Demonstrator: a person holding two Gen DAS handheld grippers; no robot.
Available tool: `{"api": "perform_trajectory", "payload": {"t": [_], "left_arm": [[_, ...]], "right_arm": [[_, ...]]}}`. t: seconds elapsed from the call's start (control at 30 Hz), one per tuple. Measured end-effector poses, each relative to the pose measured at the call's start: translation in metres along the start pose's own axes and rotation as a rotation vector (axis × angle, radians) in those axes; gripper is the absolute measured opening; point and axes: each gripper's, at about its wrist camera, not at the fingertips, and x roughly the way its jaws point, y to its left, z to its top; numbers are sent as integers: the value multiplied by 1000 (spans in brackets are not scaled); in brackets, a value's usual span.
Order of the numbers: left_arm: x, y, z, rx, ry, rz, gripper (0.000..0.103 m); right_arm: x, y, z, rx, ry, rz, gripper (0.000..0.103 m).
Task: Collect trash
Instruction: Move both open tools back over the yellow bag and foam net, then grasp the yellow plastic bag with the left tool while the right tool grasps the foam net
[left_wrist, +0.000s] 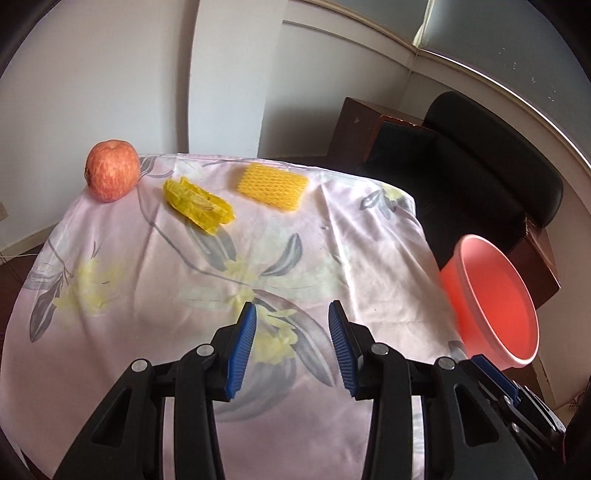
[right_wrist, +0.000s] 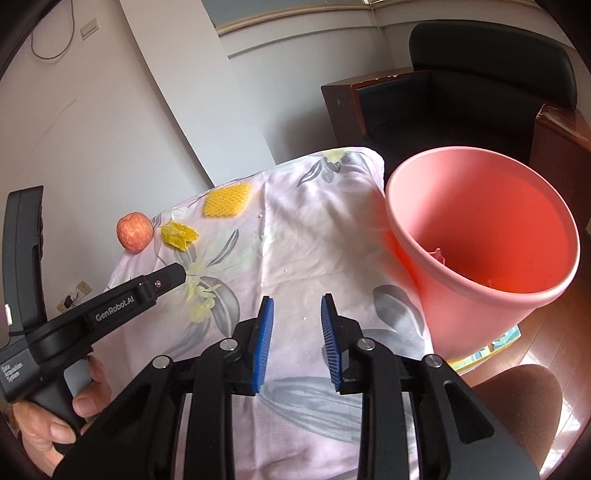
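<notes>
Both claws spread, empty: left gripper (left_wrist: 291, 314), right gripper (right_wrist: 297, 306); yellow foam fruit net (left_wrist: 272, 186) at twelve o'clock looks light, squashy; pinch one edge.

Both wrist views downward over tablecloth (left_wrist: 332, 236).

- Matte black plastic left gripper (left_wrist: 292, 308), ribbed blue pads (left_wrist: 242, 349), silver pivot screws.
- Matching black right gripper (right_wrist: 297, 301), same blue pads.
- White "GenRobot.AI" lettering along left gripper's side.
</notes>
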Motion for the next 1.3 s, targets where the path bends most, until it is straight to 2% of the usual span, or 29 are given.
{"api": "perform_trajectory", "payload": {"t": [0.37,0.63,0.8,0.83,0.87,0.93,1.07,1.3], "left_arm": [[47,73,58,-214,-13,96,45],[93,80,83,-286,20,114,45],[113,81,85,-308,46,135,45],[114,82,85,-308,39,139,44],[113,82,85,-301,27,154,34],[113,84,83,-298,24,159,27],[105,94,79,-324,18,137,17],[77,99,65,-289,11,56,15]], "right_arm": [[31,8,11,-11,53,59,27],[53,10,29,-45,69,57,27],[70,12,45,-52,93,59,27],[74,13,49,-55,100,64,27],[79,15,53,-58,109,72,27],[87,21,62,-69,121,89,27],[111,39,78,-116,130,108,27],[167,65,109,-118,161,149,27]]}}
